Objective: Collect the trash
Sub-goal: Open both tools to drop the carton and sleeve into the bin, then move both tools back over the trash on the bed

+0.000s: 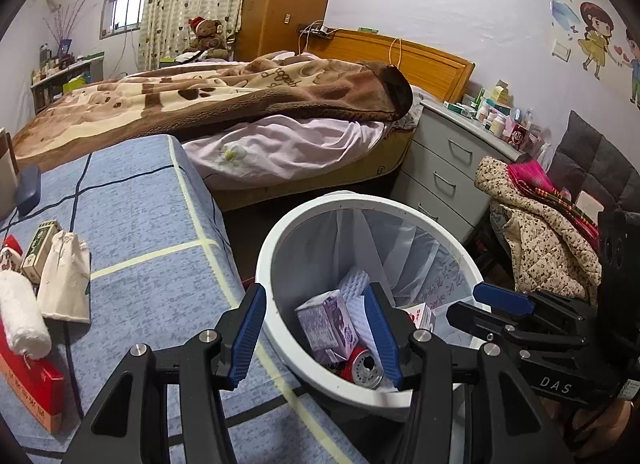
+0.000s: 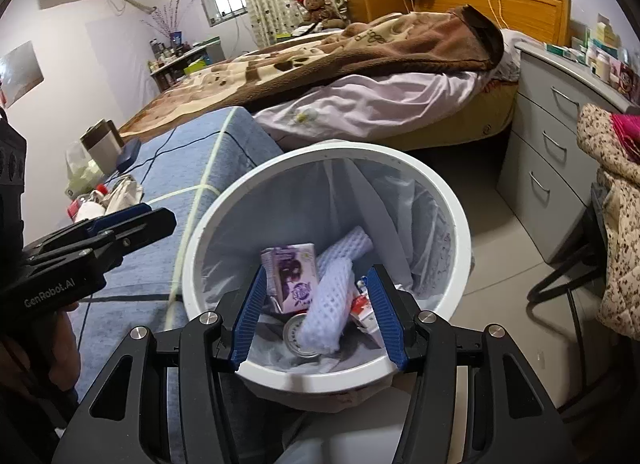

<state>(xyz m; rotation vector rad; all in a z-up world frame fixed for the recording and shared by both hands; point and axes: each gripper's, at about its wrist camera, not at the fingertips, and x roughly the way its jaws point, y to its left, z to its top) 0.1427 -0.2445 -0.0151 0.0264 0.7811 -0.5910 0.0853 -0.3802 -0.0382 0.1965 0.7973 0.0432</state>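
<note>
A white trash bin (image 1: 276, 248) (image 2: 460, 224) with a clear liner stands on the floor beside a blue-covered surface. Inside lie a purple carton (image 1: 326, 322) (image 2: 290, 274), a white foam net sleeve (image 2: 330, 304) (image 1: 354, 284), a red can (image 1: 362, 368) (image 2: 298, 334) and a red-and-white pack (image 2: 362, 310) (image 1: 420, 314). My left gripper (image 1: 316, 336) is open and empty over the bin's near left rim. My right gripper (image 2: 318, 314) is open and empty above the bin's near rim; it shows in the left wrist view (image 1: 492, 304) at the bin's right.
The blue-covered surface (image 1: 152, 232) holds a white roll (image 1: 22, 310), a red box (image 1: 32, 388), a cloth pouch (image 1: 66, 278) and a green box (image 1: 38, 248). A bed (image 1: 240, 104), a grey drawer unit (image 1: 444, 172) and a chair with clothes (image 1: 540, 232) surround the bin.
</note>
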